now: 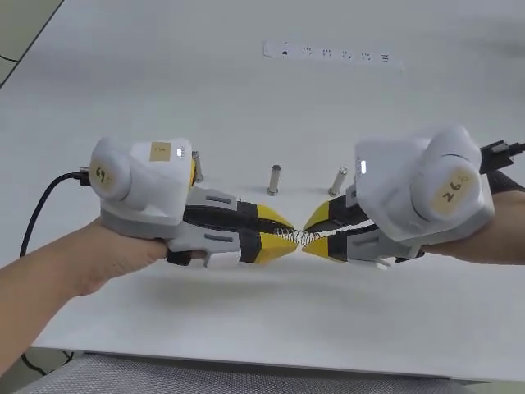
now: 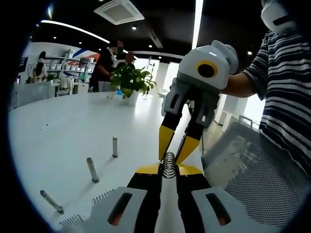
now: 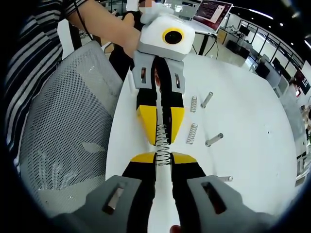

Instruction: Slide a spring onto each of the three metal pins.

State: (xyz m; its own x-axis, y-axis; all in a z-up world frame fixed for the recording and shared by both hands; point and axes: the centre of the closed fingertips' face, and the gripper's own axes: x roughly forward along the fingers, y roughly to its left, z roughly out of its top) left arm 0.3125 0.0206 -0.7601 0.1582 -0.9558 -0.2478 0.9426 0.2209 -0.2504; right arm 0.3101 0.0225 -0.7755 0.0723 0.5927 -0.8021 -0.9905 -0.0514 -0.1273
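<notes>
A small metal spring [image 1: 299,238] hangs above the table's front, stretched between the two gripper tips. My left gripper [image 1: 291,239] is shut on one end of it and my right gripper [image 1: 307,237] is shut on the other. The spring [image 2: 168,164] sits at my left gripper's [image 2: 168,171] tips in the left gripper view. In the right gripper view the spring [image 3: 163,145] runs from my right gripper [image 3: 164,159] into the left one's jaws. Three upright metal pins [image 1: 196,165] [image 1: 274,180] [image 1: 338,182] stand in a row behind the grippers, all bare.
Two loose springs [image 3: 193,103] [image 3: 192,133] lie on the white table [image 1: 246,98] beside the pins. A white power strip [image 1: 332,54] lies at the far side. A mesh chair [image 3: 73,141] stands at the table's near edge. People and a plant [image 2: 132,80] are far off.
</notes>
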